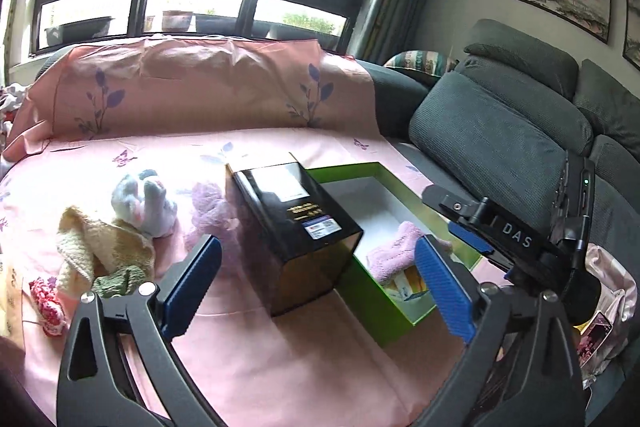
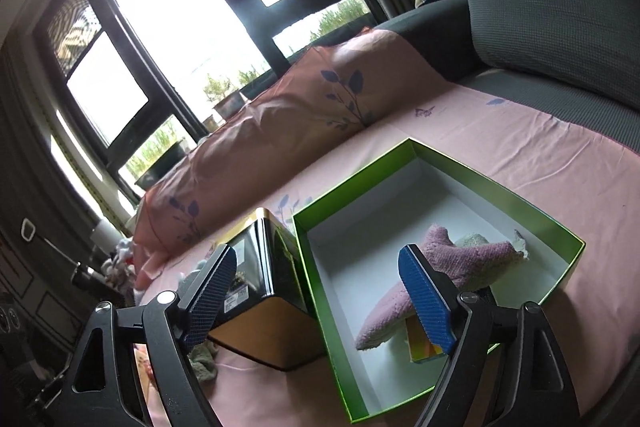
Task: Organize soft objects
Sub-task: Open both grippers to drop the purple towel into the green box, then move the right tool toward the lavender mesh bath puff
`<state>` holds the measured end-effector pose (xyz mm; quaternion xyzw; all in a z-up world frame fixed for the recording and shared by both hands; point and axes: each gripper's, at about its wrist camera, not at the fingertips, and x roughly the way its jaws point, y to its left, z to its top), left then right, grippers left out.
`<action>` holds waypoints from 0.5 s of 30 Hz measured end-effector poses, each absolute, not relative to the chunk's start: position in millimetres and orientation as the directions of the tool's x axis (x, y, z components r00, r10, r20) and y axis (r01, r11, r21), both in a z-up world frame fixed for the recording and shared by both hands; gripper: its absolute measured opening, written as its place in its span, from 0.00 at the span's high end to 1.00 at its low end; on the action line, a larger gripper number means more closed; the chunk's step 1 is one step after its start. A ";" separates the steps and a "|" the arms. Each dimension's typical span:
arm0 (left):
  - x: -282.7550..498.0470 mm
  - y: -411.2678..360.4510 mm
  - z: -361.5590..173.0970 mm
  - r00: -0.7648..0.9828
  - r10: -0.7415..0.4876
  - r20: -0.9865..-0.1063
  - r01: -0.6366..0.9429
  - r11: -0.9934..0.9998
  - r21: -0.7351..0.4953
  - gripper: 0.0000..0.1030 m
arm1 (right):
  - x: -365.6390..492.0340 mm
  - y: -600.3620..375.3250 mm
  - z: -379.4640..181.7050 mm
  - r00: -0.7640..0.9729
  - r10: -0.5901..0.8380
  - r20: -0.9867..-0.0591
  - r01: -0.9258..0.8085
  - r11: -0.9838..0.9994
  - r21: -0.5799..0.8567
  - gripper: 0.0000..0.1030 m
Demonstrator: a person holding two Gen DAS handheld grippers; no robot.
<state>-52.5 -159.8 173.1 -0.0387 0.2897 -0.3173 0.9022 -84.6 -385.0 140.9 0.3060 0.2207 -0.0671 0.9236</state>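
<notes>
We are sorting soft items on a sofa draped in a pink sheet, and judging by the layout the job is partly done. A pink knitted cloth already lies inside the open green box, draped over a paler cloth and beside a small yellow card. Still outside, left of a black tin that stands against the box, lie a cream knit, a pale blue plush, a lilac plush, a green knit and a red patterned piece. Our left gripper hangs with jaws apart and empty over the tin, the loose pile just to its left. Our right gripper hovers near the box, jaws apart, holding nothing.
</notes>
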 end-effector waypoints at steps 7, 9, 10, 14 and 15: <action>-34.2 -77.4 153.5 0.670 -0.511 -0.539 0.394 0.860 -0.325 0.03 | -69.4 -358.6 144.4 0.869 -0.016 -0.494 0.268 0.855 0.445 0.18; -30.3 -56.2 147.7 0.694 -0.465 -0.549 0.340 0.884 -0.320 0.03 | -66.0 -351.5 144.6 0.862 -0.028 -0.505 0.275 0.864 0.421 0.18; -29.1 -45.9 144.1 0.710 -0.437 -0.552 0.305 0.898 -0.317 0.03 | -65.1 -348.3 145.0 0.861 -0.028 -0.507 0.273 0.868 0.414 0.18; -22.3 -9.2 125.7 0.735 -0.368 -0.569 0.209 0.922 -0.327 0.03 | -66.8 -337.2 150.4 0.866 -0.043 -0.498 0.275 0.873 0.403 0.18; -21.1 -1.5 120.2 0.743 -0.341 -0.575 0.176 0.930 -0.324 0.03 | -69.9 -333.9 153.7 0.871 -0.074 -0.486 0.293 0.871 0.394 0.18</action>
